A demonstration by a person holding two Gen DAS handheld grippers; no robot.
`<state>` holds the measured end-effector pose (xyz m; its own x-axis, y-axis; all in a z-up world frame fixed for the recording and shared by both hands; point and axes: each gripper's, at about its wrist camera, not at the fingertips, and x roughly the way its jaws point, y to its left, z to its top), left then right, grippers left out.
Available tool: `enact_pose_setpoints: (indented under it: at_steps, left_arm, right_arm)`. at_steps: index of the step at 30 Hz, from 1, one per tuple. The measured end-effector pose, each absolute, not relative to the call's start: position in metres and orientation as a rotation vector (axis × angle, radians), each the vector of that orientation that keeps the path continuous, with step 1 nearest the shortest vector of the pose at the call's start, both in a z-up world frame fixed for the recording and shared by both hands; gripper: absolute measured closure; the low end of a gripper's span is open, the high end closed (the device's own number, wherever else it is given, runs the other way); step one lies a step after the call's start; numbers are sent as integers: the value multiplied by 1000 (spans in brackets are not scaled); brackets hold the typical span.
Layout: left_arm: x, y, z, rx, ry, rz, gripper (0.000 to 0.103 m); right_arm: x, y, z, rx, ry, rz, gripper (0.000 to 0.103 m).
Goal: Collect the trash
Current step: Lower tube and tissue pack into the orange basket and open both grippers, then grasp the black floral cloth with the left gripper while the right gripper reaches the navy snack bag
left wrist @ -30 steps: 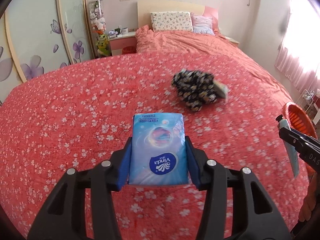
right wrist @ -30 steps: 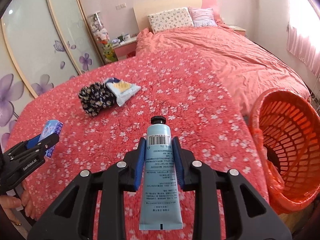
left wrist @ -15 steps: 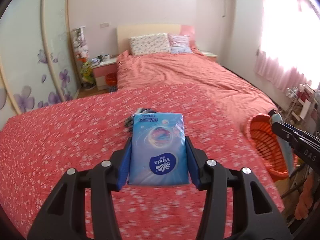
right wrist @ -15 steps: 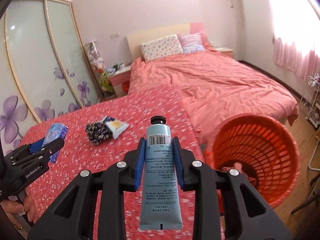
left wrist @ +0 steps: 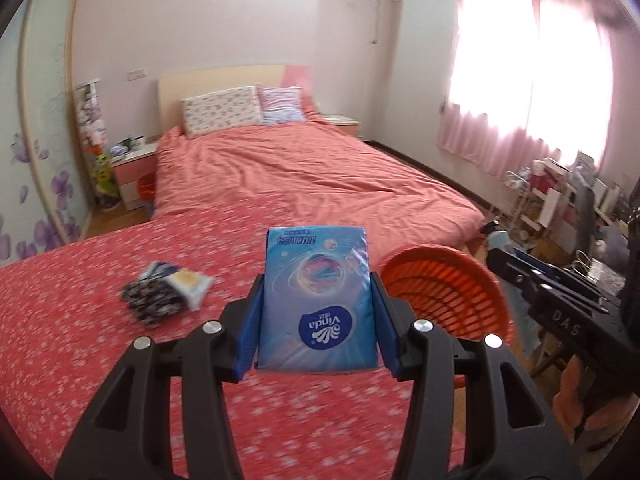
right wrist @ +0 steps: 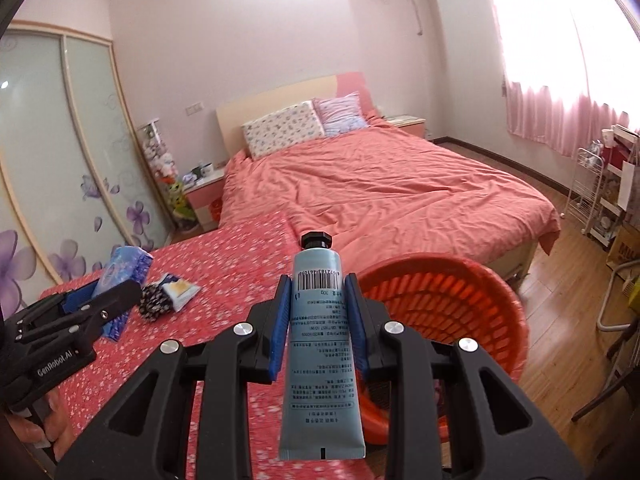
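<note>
Now, left tongs (left wrist: 316, 312): clamp blue plastic tissue pack (left wrist: 316, 292).
Right tongs (right wrist: 320, 312): clamp pale-blue cream tube (right wrist: 320, 360).
Orange slatted plastic basket (right wrist: 460, 300): two o'clock.

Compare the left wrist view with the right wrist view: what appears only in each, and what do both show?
Only the left wrist view shows the printed front of the tissue pack, clamped in the left tongs. Only the right wrist view shows the barcode side of the blue tube, clamped in the right tongs, plus the wardrobe doors. Both show the orange basket, the bed and the snack wrappers.
</note>
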<state>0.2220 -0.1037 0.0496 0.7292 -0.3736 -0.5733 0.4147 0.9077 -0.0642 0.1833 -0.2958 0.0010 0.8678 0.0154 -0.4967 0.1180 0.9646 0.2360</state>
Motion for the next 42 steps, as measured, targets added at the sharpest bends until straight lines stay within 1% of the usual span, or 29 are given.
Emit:
enact_pose_setpoints:
  at_steps: [6,12,19,22,23,24,25,26,27,31,33,35,38,42]
  left_arm:
    - [228,-160,41,73,633,-541,54]
    - [239,-210,20,90,666,-617,54]
    - [259,-247,-7,83,723,-666,54]
    - [268,-257,-19,86,747,-660,51]
    - [272,-259,-23,89,757,-650,48]
    - [275,-260,-28,93,769,-638,43]
    - [278,-259,-32,98,778,-627,41]
    - [280,-256,-36,106,785,-608,39]
    - [283,-252,-38,111,789,-595,37]
    - [288,-226,-48,123,801,-535,33]
    - [288,-211,-50,149,790,-494,28]
    - [287,-191,-53,183,772,-440,26]
    - [290,-156,-54,219,742,-351,21]
    - [305,-98,-55,219,722,-193,21]
  right_arm:
    - [188,-334,-7,306,513,-103,75]
    - [194,-369,-21,360,520,-139,75]
    - [204,-397,-35,426,523,-161,75]
    - [210,-404,-41,448,529,-167,75]
    - [213,-406,-44,454,536,-168,74]
    - [215,-407,-48,457,544,-171,71]
    - [216,-407,-49,458,549,-169,66]
    - [217,-407,-52,459,557,-172,55]
    - [217,-406,-55,454,560,-179,48]
    - [214,-393,-61,396,585,-200,45]
    - [213,-386,-64,362,597,-205,40]
    - [211,-374,-67,313,609,-207,37]
    - [211,-355,-73,250,633,-195,36]
    - [212,-333,-77,217,663,-151,36]
